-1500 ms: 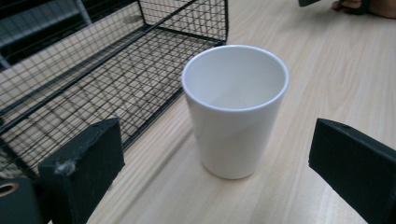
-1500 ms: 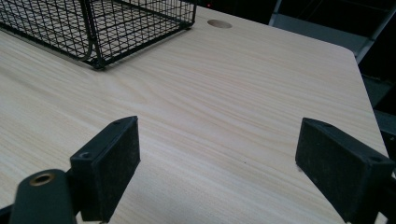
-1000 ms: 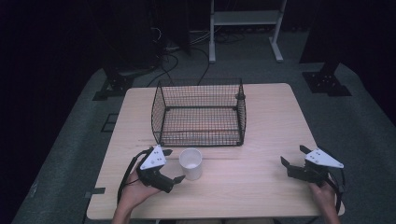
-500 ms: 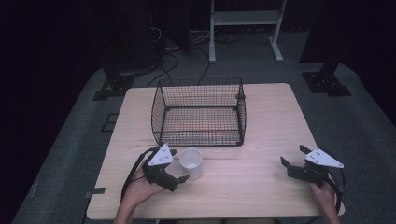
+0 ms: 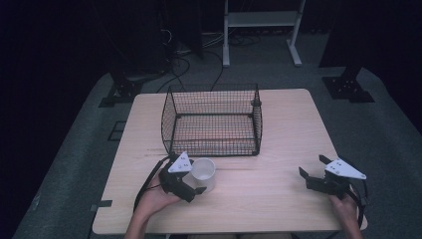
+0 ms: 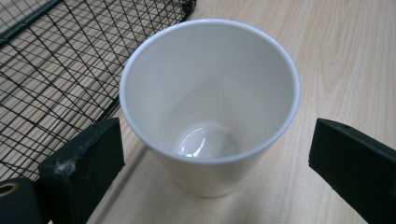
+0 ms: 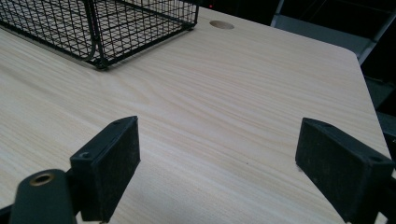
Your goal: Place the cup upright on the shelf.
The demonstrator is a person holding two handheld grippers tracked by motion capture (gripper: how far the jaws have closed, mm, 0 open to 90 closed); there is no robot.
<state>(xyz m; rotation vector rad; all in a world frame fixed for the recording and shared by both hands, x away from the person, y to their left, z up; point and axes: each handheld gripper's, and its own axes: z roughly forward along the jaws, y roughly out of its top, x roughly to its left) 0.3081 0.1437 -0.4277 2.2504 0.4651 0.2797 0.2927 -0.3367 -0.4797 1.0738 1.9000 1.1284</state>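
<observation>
Closing in now: over the last second the left gripper [image 5: 191, 181] has slid up to the white cup [image 5: 203, 174], which has not budged, and the right one has stayed parked. Jaws on the left are spread wide, one either side of the cup [image 6: 209, 107], with clear daylight between each pad and the wall, so nothing is gripped yet. Right gripper [image 5: 315, 172] rests near the right edge of the surface [image 5: 278, 139], its jaws gaping over bare wood [image 7: 215, 126], well away from the action.

Risks from here, as I read it: the cup sits a shade nearer the left-hand jaw in the left gripper view, so an uneven squeeze could shove it sideways before both pads bite. It tapers toward the base and looks smooth and glossy, so a pinch taken high on the wall could let it squirt downward or tip. The wire basket [image 5: 213, 119] stands just behind, its front wall close to the cup, and a hurried lift could clip that rim.

As for the cup itself: plain white, no handle, upright, mouth open to the camera, empty, with a bright glint at the bottom. It stands on the pale wooden surface just in front of the basket, toward the left corner
</observation>
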